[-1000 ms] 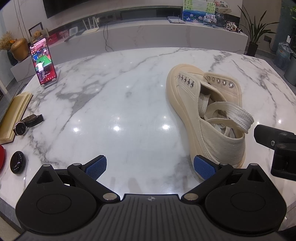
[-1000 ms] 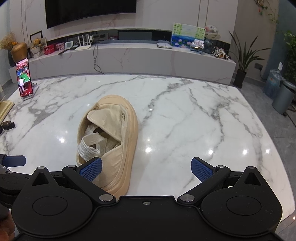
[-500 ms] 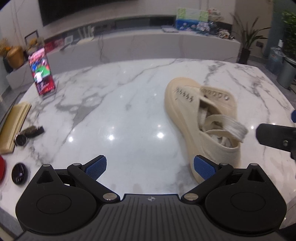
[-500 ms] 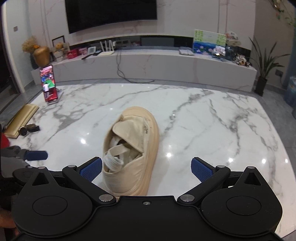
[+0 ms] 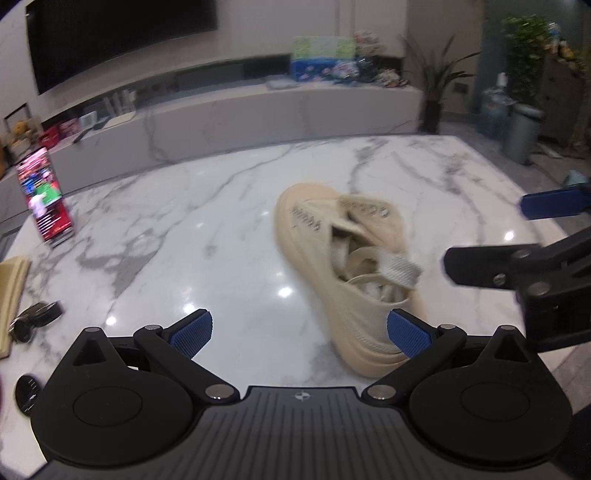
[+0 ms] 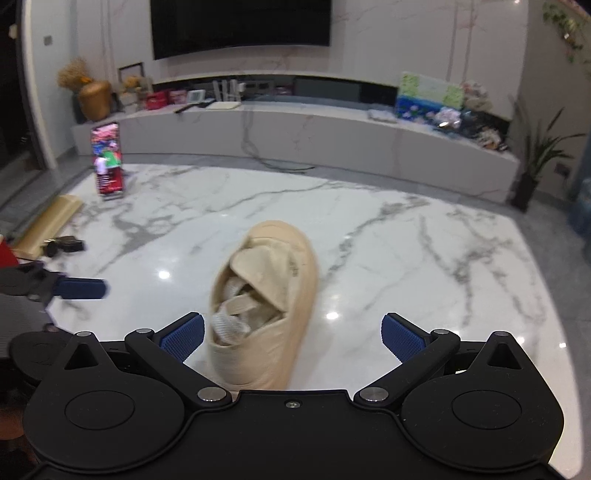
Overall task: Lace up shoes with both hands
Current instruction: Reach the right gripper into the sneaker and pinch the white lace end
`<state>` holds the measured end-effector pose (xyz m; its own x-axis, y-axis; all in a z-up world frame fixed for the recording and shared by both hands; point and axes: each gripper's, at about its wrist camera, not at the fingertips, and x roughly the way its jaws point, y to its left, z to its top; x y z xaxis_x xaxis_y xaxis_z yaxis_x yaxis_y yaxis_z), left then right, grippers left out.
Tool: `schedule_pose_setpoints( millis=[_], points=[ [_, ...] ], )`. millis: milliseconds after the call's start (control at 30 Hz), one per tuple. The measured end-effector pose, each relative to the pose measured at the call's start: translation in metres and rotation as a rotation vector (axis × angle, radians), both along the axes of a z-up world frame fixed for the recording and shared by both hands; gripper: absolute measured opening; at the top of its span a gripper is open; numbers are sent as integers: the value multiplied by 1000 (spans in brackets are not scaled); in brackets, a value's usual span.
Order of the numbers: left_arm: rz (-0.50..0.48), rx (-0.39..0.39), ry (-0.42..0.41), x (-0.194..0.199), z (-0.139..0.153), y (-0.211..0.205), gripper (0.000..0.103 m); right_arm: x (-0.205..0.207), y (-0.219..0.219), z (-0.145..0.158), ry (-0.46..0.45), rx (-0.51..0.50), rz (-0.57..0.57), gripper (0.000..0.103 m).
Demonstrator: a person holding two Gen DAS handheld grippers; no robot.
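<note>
Left wrist view shows our left gripper (image 5: 299,334) spread wide and empty; our right gripper (image 6: 291,336) is likewise apart, holding nothing. One cream shoe (image 5: 347,266) lies on the marble table (image 5: 184,229) between them, its single lace (image 5: 400,267) bundled inside (blurred). Lacing seems unstarted; next we must pinch a lace end.

A home living room: wall television (image 6: 240,26), media console (image 6: 295,129), marble table (image 6: 424,258).
</note>
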<state>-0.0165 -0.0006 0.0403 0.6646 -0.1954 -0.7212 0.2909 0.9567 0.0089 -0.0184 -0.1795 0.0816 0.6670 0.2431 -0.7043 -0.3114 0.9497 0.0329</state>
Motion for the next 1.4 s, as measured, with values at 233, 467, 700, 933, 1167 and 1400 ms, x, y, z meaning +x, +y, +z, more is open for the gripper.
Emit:
schedule_pose_setpoints(
  millis=[233,467,700,933,1167,1400],
  points=[
    [24,119,-17,12,7,-10,101,13,-2,7,-62,-45,63,101],
    [-33,91,6,32,-4,-11,94,35,7,0,-49,-71,110,92],
    [-69,25,24,34,-13,2,90,55,13,-19,68,-10,188,51],
    [-105,-5,31,27,-9,12,90,66,30,-27,138,10,264,36],
    [-116,19,30,23,-12,14,90,71,46,-40,198,9,290,23],
    [-93,2,24,23,-7,22,90,70,43,-37,220,56,287,24]
  ],
)
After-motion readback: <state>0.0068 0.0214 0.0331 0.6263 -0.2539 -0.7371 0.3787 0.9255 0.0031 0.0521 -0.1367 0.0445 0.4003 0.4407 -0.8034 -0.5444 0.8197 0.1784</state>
